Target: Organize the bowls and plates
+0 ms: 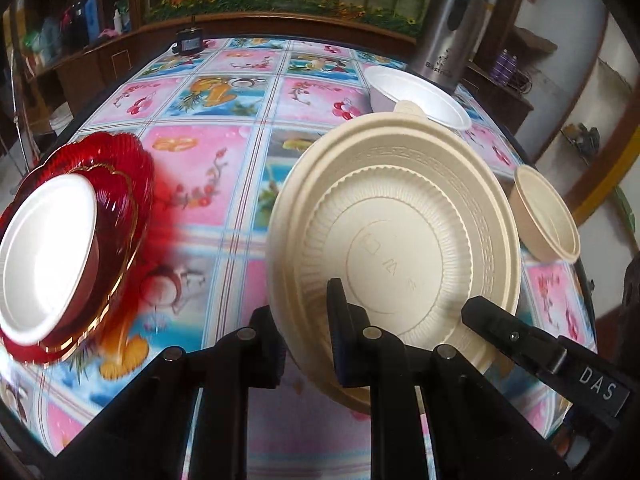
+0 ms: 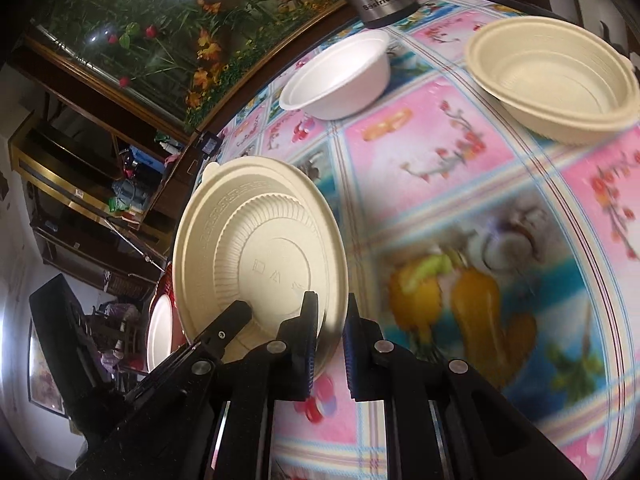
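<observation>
A cream ribbed plate (image 1: 394,240) hangs tilted above the table with its underside towards both cameras. My left gripper (image 1: 302,312) is shut on its lower left rim. My right gripper (image 2: 331,308) is shut on the rim (image 2: 334,280) at the other side, and its finger (image 1: 492,324) shows at the plate's lower right in the left wrist view. A red glass dish (image 1: 120,184) at the left holds a white bowl (image 1: 44,256). Farther off stand another white bowl (image 2: 340,76) and a cream bowl (image 2: 556,76), both apart from the grippers.
A steel thermos (image 1: 452,24) stands at the table's far edge behind the white bowl. A flowered tablecloth (image 1: 224,184) covers the table. A small black device (image 1: 188,42) sits at the far left corner. Wooden shelves (image 2: 80,184) and a cabinet line the room beyond.
</observation>
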The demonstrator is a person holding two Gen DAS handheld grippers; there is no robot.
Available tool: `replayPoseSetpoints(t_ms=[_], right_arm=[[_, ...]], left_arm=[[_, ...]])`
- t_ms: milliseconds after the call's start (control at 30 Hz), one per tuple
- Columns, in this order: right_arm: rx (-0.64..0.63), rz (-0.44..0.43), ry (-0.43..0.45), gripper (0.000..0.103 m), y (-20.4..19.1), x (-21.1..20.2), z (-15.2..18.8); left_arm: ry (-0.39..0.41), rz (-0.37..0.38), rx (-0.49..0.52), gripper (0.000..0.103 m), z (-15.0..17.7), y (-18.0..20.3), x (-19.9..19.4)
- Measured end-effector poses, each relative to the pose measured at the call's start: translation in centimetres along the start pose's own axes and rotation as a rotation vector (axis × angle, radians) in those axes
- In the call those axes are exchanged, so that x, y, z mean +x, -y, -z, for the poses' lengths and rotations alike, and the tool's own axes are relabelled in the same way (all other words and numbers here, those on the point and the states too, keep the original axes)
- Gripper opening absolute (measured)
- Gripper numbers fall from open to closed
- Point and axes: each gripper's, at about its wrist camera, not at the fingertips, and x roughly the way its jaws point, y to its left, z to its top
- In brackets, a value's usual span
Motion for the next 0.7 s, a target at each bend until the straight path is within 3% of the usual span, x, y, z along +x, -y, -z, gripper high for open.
replayPoseSetpoints(t_ms=[700], right_arm=[[-0.115,0.015,0.047,0.013,-1.7,-2.3,4.2]], left_arm=[[0.061,0.000,0.036,0.016,3.4,-1.2,-3.3]])
